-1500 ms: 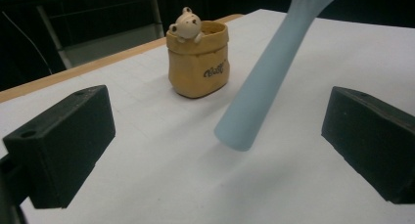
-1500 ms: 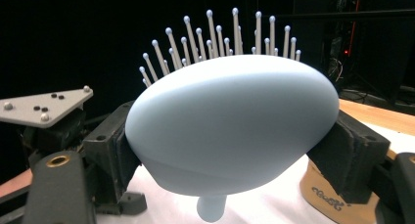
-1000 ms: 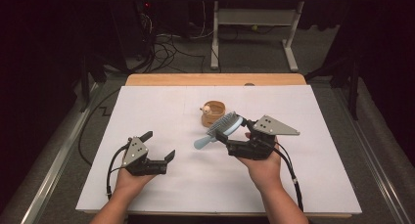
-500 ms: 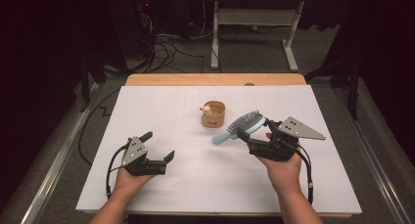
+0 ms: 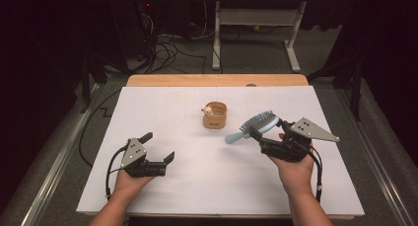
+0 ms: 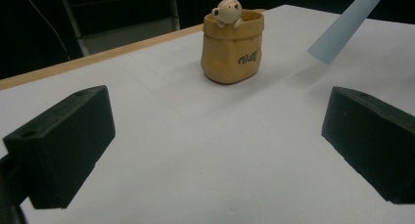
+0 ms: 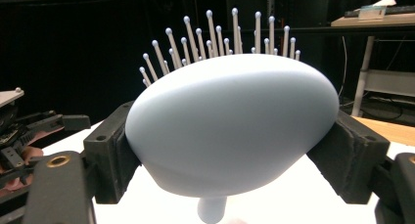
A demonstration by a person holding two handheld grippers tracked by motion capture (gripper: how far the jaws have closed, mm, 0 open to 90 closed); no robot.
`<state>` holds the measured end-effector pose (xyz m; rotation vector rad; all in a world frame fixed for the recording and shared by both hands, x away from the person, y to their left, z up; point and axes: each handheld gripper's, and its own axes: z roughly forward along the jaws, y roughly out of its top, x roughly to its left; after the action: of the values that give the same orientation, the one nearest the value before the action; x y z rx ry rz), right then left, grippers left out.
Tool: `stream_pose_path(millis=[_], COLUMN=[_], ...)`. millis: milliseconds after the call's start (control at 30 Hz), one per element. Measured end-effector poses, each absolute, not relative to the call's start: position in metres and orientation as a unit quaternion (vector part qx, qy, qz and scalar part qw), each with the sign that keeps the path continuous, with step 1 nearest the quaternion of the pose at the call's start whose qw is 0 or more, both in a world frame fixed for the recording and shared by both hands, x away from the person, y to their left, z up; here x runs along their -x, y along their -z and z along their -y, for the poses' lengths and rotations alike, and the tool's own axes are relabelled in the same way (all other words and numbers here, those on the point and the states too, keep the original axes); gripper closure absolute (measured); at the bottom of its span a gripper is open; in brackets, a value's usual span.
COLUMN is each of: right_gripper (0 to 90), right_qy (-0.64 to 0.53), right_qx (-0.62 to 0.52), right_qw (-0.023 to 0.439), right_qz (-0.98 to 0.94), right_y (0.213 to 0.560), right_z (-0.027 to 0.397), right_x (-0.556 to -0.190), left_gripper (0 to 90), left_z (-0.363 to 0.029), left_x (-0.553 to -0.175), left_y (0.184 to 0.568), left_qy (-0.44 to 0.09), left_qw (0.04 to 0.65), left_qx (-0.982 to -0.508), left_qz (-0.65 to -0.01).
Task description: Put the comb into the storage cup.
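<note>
A light blue hairbrush (image 5: 260, 122) hangs above the white table, its handle pointing left toward the middle. My right gripper (image 5: 266, 130) is shut on the brush head; in the right gripper view the black pads press both sides of the oval back of the hairbrush (image 7: 235, 121), bristles pointing up and away. My left gripper (image 5: 157, 148) rests near the front left, open with nothing between its fingers (image 6: 63, 141). A tan pouch-shaped pot (image 5: 215, 115) with a small bear figure on its rim stands mid-table; the left gripper view shows this pot (image 6: 232, 48) ahead, with the brush handle (image 6: 345, 26) at top right.
A white sheet covers the table (image 5: 148, 102), with a wooden strip (image 5: 217, 80) along the far edge. Beyond it are a dark floor, cables and a white desk frame (image 5: 256, 23). The pot stands left of the brush handle's tip.
My right gripper has carried the hairbrush to the right, away from the pot. The left gripper has stayed where it was.
</note>
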<state>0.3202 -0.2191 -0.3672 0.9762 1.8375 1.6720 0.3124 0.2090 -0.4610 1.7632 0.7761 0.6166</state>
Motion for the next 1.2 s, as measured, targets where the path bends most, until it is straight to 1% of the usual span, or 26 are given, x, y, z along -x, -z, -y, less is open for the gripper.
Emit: stream_pose_path(millis=[167,533,1200], right_gripper=[21.2,21.2,21.2], right_qy=[-0.602,-0.6,-0.607], right_qx=[-0.362,-0.369,-0.358], right_qw=[0.249,0.261,0.272], right_qz=[-0.667,-0.661,-0.655], right_y=[0.366,0.36,0.336], right_z=[0.225,0.232,0.219], right_x=[-0.321,-0.325,-0.336], left_gripper=[0.0,0.0,0.0], left_z=[-0.209,-0.208,-0.208], left_x=[-0.313,-0.312,-0.31], left_y=[0.461,0.462,0.462], left_qy=[-0.255,-0.25,-0.253], left_qw=[0.533,0.534,0.539], left_qx=[-0.74,-0.741,-0.74], left_qz=[-0.322,-0.321,-0.313])
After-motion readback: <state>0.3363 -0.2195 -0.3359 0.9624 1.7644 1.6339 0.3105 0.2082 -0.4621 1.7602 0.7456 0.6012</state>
